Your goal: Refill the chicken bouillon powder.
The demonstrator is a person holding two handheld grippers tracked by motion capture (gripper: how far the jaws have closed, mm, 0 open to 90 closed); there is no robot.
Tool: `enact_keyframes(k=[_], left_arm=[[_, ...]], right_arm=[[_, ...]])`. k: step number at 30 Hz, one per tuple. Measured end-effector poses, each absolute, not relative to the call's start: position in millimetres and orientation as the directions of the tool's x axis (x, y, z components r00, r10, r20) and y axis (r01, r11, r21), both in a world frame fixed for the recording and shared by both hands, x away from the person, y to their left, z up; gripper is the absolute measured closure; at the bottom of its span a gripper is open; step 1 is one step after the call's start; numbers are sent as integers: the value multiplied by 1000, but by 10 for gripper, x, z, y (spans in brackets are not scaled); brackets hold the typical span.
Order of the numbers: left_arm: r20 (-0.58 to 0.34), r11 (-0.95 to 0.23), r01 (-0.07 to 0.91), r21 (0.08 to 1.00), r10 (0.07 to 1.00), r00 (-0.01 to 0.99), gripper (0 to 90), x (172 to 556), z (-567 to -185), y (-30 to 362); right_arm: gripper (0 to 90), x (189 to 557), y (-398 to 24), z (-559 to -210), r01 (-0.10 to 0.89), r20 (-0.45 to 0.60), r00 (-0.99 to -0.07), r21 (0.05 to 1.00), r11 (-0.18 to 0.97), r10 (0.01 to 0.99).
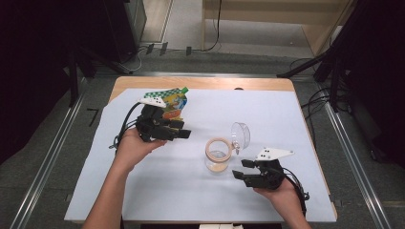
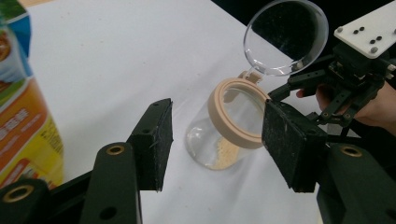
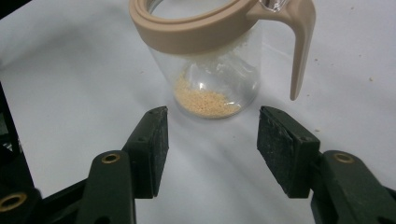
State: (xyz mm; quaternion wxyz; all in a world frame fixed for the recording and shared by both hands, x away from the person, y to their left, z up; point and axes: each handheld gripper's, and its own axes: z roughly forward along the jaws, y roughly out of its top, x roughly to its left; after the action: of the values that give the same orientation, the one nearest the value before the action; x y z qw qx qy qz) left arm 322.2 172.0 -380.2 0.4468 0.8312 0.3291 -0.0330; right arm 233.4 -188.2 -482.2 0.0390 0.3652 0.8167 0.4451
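A clear glass jar with a tan ring at its mouth stands upright near the middle of the white-covered surface, a thin layer of pale yellow grains on its bottom. Its round clear hinged lid is swung open and stands up on the far right side of the rim.

The right hand-held gripper sits just right of the jar, jaws partly open and empty, apart from the glass. The left hand-held gripper hovers left of the jar, jaws likewise partly open with nothing between them. Just behind it stands a colourful printed pouch with a green cap, close to the surface's far edge.

Bare white cloth lies open in front of the jar toward the near edge and across the far right.
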Motion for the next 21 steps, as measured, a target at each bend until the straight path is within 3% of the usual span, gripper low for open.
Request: enact_keyframes(k=[21], left_arm=[[-326, -333, 612, 717, 616, 717, 414, 3198, -3804, 2267]], right_arm=[[459, 2341, -1728, -4829, 532, 249, -772, 756, 382, 584]])
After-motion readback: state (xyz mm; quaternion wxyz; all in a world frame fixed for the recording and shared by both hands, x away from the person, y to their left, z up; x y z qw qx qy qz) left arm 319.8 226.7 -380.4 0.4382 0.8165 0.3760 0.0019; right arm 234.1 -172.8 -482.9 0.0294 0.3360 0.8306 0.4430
